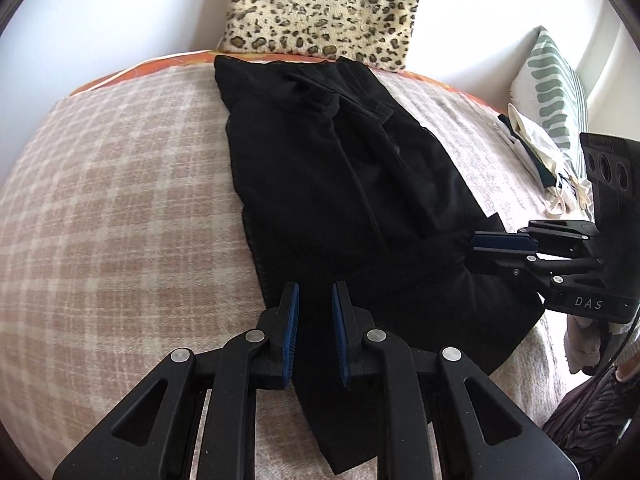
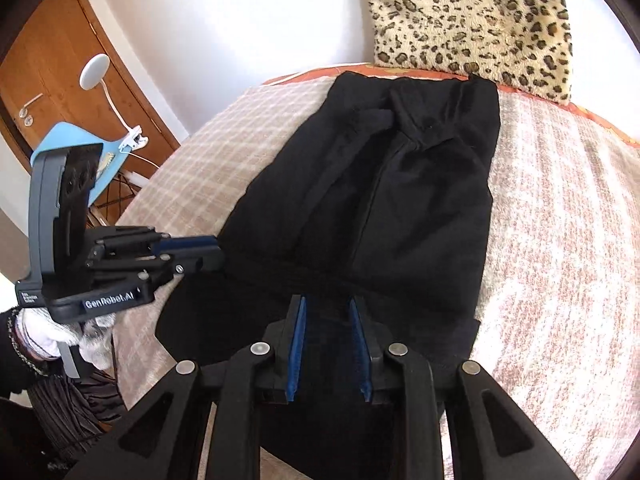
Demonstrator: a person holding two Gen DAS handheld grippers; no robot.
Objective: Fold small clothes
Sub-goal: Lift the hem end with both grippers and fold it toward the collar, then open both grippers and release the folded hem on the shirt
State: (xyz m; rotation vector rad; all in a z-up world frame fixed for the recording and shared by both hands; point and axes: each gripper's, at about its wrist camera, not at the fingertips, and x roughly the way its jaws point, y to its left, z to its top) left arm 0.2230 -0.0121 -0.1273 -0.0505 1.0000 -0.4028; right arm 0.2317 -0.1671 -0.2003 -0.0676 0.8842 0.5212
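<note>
A black garment (image 1: 344,184) lies lengthwise on a pink-and-cream checked blanket (image 1: 120,208), its sides folded inward; it also shows in the right wrist view (image 2: 400,184). My left gripper (image 1: 315,292) is open, its fingers over the garment's near left edge. It appears from the side in the right wrist view (image 2: 216,254). My right gripper (image 2: 328,304) is open over the garment's near end. In the left wrist view it (image 1: 474,250) reaches in from the right at the garment's right edge.
A leopard-print cushion (image 1: 320,8) stands against the white wall behind the garment. A green-and-white striped pillow (image 1: 556,88) and cloth bags (image 1: 536,148) lie at the right. A wooden door (image 2: 60,80), a blue chair (image 2: 64,148) and a clip lamp (image 2: 94,72) are at the left.
</note>
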